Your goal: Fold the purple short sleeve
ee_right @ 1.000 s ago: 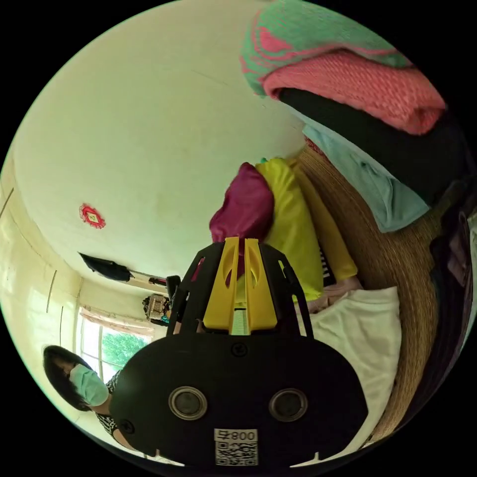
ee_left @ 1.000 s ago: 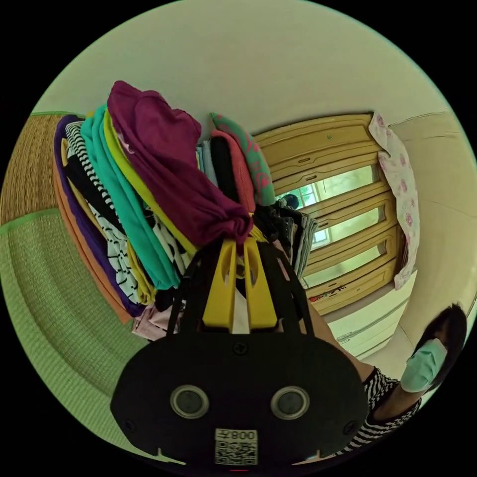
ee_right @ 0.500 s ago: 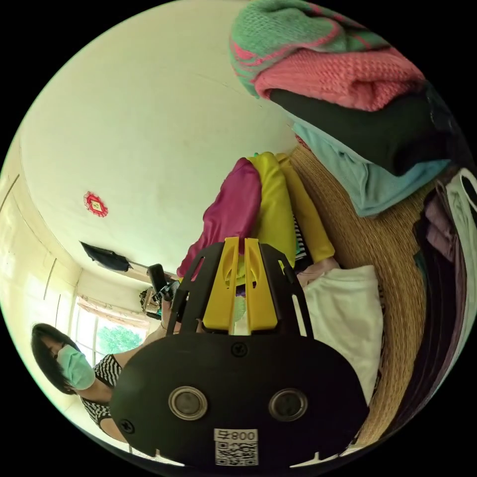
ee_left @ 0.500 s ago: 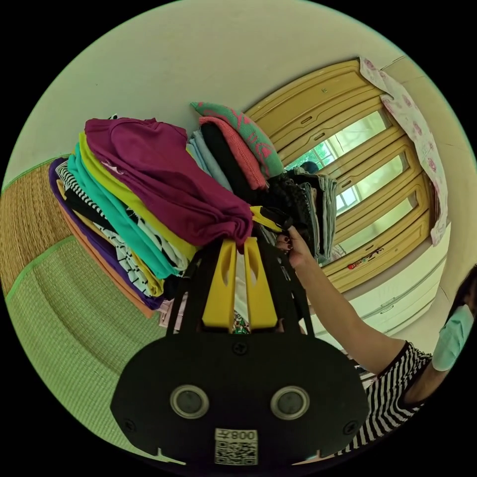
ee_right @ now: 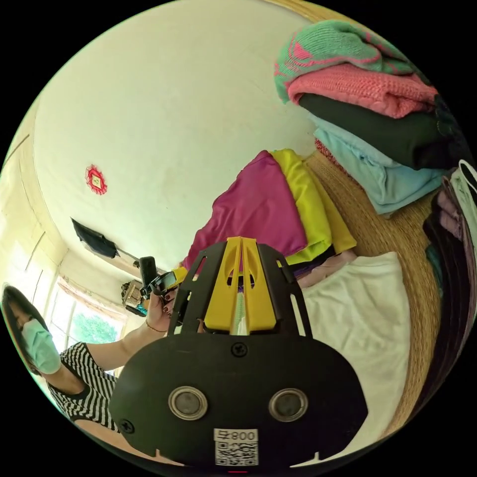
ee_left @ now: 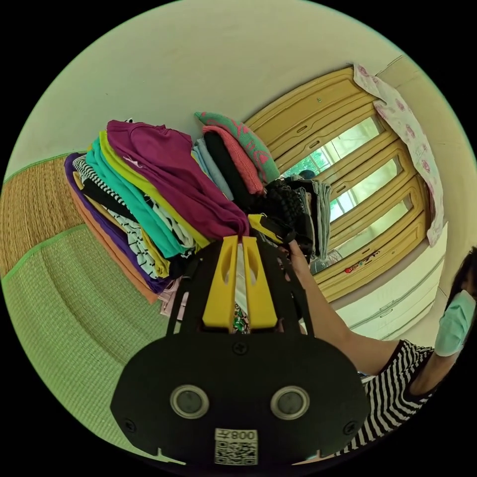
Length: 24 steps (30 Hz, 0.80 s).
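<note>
The folded purple short sleeve shirt (ee_left: pixel 169 174) lies on top of a tall stack of folded clothes (ee_left: pixel 124 218) in yellow, teal, stripes, violet and orange. My left gripper (ee_left: pixel 238 237) is shut on the shirt's near corner. In the right gripper view the same shirt (ee_right: pixel 253 213) rests flat on the yellow layer (ee_right: pixel 308 203), and my right gripper (ee_right: pixel 241 240) is shut on its near edge. The right gripper (ee_left: pixel 268 224) shows in the left gripper view beside that corner, held by a hand. The left gripper (ee_right: pixel 166 282) appears at the shirt's other corner.
A second stack, with green-pink knit, black and light blue pieces (ee_right: pixel 367 99), stands beside the first. A white cloth (ee_right: pixel 362 318) lies on the woven mat (ee_left: pixel 64 308). A dark pile (ee_left: pixel 303 208) and a wooden wardrobe (ee_left: pixel 357 174) are behind. A person in a striped top (ee_left: pixel 392 392) holds the grippers.
The purple shirt has come down from a bunched, raised shape to lie flatter and wider on the stack. Both views have shifted with the hands, and both grippers keep their hold.
</note>
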### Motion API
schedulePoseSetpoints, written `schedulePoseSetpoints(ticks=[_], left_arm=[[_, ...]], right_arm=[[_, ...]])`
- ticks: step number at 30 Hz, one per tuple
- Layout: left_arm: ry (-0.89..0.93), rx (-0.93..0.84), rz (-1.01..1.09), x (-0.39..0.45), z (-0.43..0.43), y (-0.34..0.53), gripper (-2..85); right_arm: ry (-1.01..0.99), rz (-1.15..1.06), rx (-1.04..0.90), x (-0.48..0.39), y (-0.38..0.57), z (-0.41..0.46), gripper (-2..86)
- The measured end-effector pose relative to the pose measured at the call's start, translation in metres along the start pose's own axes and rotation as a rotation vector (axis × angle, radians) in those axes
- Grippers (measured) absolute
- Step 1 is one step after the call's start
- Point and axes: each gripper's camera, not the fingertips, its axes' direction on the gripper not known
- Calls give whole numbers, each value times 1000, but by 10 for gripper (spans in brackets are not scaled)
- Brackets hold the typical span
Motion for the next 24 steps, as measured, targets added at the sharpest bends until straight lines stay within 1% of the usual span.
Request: schedulePoseSetpoints(ticks=[2,3,5,7,9,10,13,16,18,19,21,24], left_arm=[[6,3,-34,2,2,1,15],[29,19,-25,6,0,2,12],[14,28,3,16,-3,2,7],[-41,14,29,27,-3,3,4],[-44,8,18,31,-2,6,3],[-27,12,12,33,-3,10,2],[-14,14,16,41,-7,28,1],[-39,-27,56,51,-16,63,1],[-90,-77,70,55,-20,93,1],[-133,-125,66,56,-20,116,1],[-203,-212,41,55,-17,152,1],[-330,-357,-30,50,-6,209,1]], right_arm=[[-33,-37,-20,-20,5,18,0],[-75,-79,-25,-38,9,28,0],[-93,-134,-44,-65,17,46,0],[-53,-174,-94,-87,23,69,0],[5,-164,-160,-102,29,100,0],[13,-159,-160,-105,30,104,0],[-6,-144,-102,-120,41,97,1],[-12,-189,-7,-144,68,60,2],[59,-250,69,-166,105,28,3],[87,-262,74,-171,115,23,4],[230,-272,61,-187,150,15,8],[363,-256,0,-200,179,27,20]])
